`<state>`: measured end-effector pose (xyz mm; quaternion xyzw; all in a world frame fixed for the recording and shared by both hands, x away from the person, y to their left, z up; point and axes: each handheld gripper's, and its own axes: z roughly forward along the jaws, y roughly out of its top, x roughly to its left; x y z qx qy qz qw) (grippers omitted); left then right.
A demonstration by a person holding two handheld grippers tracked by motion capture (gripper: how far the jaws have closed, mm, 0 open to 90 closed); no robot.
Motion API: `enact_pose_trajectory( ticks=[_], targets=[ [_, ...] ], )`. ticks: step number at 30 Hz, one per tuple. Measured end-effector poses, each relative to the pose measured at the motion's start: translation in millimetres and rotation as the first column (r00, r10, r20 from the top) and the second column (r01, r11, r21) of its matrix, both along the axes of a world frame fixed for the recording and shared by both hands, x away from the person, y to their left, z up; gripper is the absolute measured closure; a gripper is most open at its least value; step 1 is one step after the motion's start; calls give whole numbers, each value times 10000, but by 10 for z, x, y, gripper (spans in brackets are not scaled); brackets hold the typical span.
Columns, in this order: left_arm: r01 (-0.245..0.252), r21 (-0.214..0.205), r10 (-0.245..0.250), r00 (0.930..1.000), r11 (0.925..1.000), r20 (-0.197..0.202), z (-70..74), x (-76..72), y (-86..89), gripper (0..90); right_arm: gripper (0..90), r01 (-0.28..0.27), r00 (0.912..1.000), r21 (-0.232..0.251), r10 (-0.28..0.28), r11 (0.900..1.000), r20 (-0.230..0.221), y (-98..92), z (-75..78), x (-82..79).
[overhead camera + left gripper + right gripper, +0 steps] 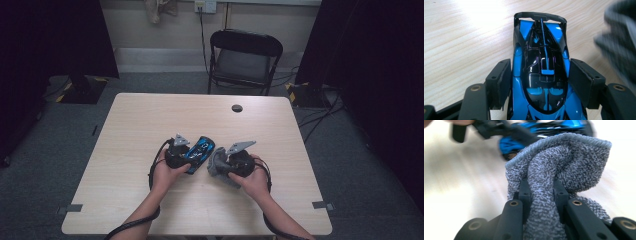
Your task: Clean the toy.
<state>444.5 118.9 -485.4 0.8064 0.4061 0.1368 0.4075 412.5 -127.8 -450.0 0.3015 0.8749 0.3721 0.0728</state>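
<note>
On the table, left tool clamped on blue toy car, right tool on grey cloth

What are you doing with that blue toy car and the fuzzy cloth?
A person at a wooden table works with a hand-held gripper in each hand. The left hand-held gripper clamps a blue and black toy car by its sides and holds it on the table. The right hand-held gripper is shut on a bunched grey cloth right beside the car. It looks like the car is being wiped clean.
</note>
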Motion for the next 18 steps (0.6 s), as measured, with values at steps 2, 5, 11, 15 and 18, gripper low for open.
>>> enact_pose_trajectory(
  ticks=[2, 5, 11, 15, 18],
  targets=[
    [-14, -12, 14, 10000, 10000, 3, -1, -3, -1, 355, 751, 254, 9997, -12, -254, 9997, 21, -42, 8, 72],
    [-52, 12, 52, 10000, 10000, 4, 1, -6, -4, 355, 751, 650, 9978, -150, -647, 9978, 145, -59, -16, 179],
    [-21, -1, 21, 10000, 10000, 3, -1, -15, 10, 355, 751, 1579, 9872, -272, -1571, 9871, 289, -48, -90, 387],
    [15, -13, -15, 10000, 10000, 18, -3, -22, 19, 355, 750, 1998, 9795, -432, -1984, 9789, 347, -42, -101, 495],
    [-41, -87, 41, 10000, 10000, 47, -9, -27, 16, 355, 749, 2368, 9710, -560, -2343, 9699, 477, -40, -110, 552]
  ],
)
